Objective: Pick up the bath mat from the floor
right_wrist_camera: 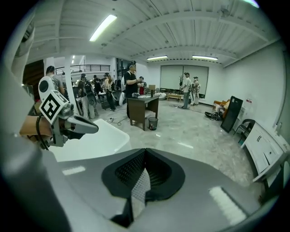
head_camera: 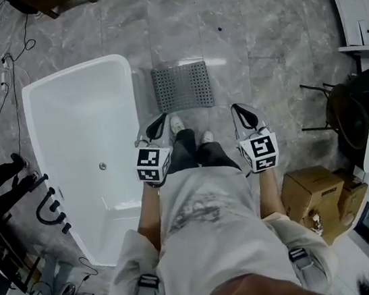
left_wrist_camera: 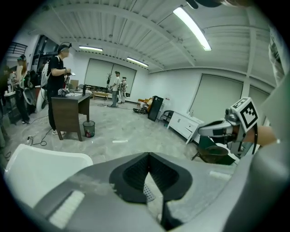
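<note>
At the far left, a white bathtub (head_camera: 75, 69) stands on the marble floor (head_camera: 258, 44).

The left claw (head_camera: 161, 120) is just right of the tub's near corner and angled down towards the floor. In the left gripper view, the tips of this claw (left_wrist_camera: 148, 157) meet with no gap, and nothing is held between them.

The bath mat (head_camera: 183, 86), a grey perforated rectangle, lies flat on the floor. It is just beyond the person's shoes (head_camera: 177, 123), and its left edge is close beside the tub. Both claws are nearer to us than the mat's near edge, and neither touches it. A perforated grey patch (left_wrist_camera: 147, 191) shows through the opening behind the left tips. We judge this to be the mat below.

The right claw (head_camera: 239, 110) mirrors the left one on the other side of the legs. In the right gripper view, this claw (right_wrist_camera: 145, 152) is also fully closed and empty.

At the near right, cardboard boxes (head_camera: 311, 193) stand well clear of the work.

Progress: we judge the task to be in its approach stage. No grasp has been made. The claws have to be opened, brought to the mat's edge and closed on it, and then the mat has to be lifted.
</note>
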A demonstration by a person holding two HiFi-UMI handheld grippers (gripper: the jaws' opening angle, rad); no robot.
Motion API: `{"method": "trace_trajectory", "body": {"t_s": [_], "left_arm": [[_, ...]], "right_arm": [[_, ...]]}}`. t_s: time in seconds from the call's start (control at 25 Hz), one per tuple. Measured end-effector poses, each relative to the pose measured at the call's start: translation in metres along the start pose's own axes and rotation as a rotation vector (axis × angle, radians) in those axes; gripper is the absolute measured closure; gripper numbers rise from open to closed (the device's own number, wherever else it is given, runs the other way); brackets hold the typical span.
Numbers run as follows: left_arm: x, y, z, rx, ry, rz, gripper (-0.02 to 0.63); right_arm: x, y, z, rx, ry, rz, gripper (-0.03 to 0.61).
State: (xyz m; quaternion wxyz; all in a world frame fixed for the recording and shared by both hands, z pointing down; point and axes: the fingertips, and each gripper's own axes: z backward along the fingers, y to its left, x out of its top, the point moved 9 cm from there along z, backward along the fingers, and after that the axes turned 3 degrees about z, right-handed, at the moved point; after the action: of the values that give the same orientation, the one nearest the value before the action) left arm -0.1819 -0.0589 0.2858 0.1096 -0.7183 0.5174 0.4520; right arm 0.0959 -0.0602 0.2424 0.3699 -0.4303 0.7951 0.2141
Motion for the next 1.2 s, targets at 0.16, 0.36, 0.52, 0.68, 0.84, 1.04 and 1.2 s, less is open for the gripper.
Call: {"method": "trace_trajectory", "body": {"t_s": [0.16, 0.36, 0.52, 0.68, 0.84, 1.04, 1.2], "left_arm": [[-0.007, 0.008, -0.011, -0.013, 0.028, 0.001, 0.612], [-0.018, 0.012, -0.023, -0.011, 0.053, 0.007, 0.612], [-0.029, 0.014, -0.033, -0.002, 0.068, 0.014, 0.612], [-0.04, 0.019, -0.046, 0.018, 0.085, 0.023, 0.612], [-0.048, 0.02, -0.056, 0.045, 0.096, 0.03, 0.612], [-0.061, 0.02, -0.073, 0.066, 0.127, 0.037, 0.612], [-0.075, 0.023, -0.09, 0.075, 0.15, 0.052, 0.611]], "right_arm": [[-0.013, 0.003, -0.012, 0.0, 0.04, -0.004, 0.577], [-0.025, 0.002, -0.025, 0.011, 0.071, 0.005, 0.577], [-0.036, 0.0, -0.038, 0.027, 0.089, 0.008, 0.575], [-0.048, -0.006, -0.054, 0.049, 0.103, 0.011, 0.575], [-0.059, -0.013, -0.066, 0.073, 0.121, 0.017, 0.575], [-0.076, -0.025, -0.082, 0.094, 0.144, 0.019, 0.568], [-0.093, -0.034, -0.096, 0.105, 0.167, 0.023, 0.563]]}}
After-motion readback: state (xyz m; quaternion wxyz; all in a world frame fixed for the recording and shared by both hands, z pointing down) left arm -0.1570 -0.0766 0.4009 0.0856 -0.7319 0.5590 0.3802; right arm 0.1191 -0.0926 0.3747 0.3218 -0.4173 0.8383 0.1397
